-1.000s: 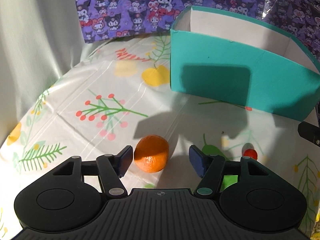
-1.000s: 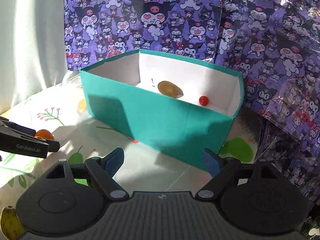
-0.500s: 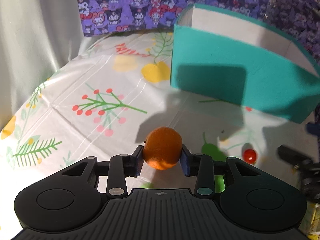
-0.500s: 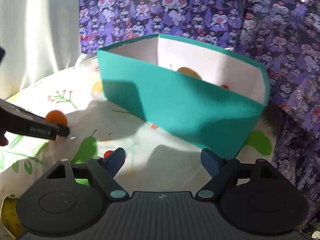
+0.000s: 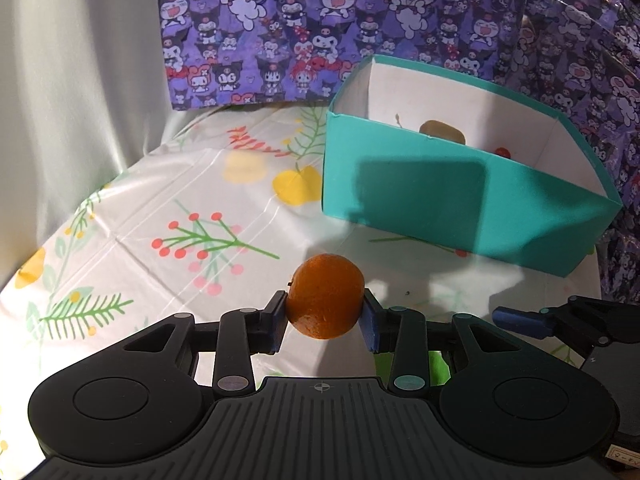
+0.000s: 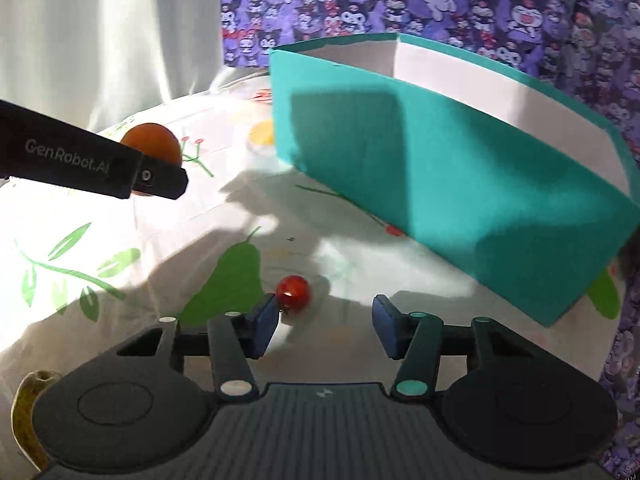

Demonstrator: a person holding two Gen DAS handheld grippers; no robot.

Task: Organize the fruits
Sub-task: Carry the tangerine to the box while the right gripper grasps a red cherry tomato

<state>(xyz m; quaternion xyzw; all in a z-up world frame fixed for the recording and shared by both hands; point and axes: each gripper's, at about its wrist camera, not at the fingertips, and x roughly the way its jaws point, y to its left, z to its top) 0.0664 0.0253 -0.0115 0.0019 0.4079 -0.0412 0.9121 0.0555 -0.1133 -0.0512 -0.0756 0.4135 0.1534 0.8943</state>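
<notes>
My left gripper is shut on an orange and holds it above the tablecloth, short of the teal box. The box holds a brownish fruit and a small red fruit. My right gripper is open, low over the table, with a small red tomato just ahead of its left finger. The orange and the left gripper's side also show at the left of the right wrist view. The teal box stands beyond, to the right.
A floral tablecloth covers the table. A purple cartoon-print sheet hangs behind the box, a white curtain at the left. A yellow-green fruit lies at the lower left of the right wrist view.
My left gripper closed on the orange and lifted it off the table. My right gripper moved down and left, bringing the red tomato in front of its fingers.
</notes>
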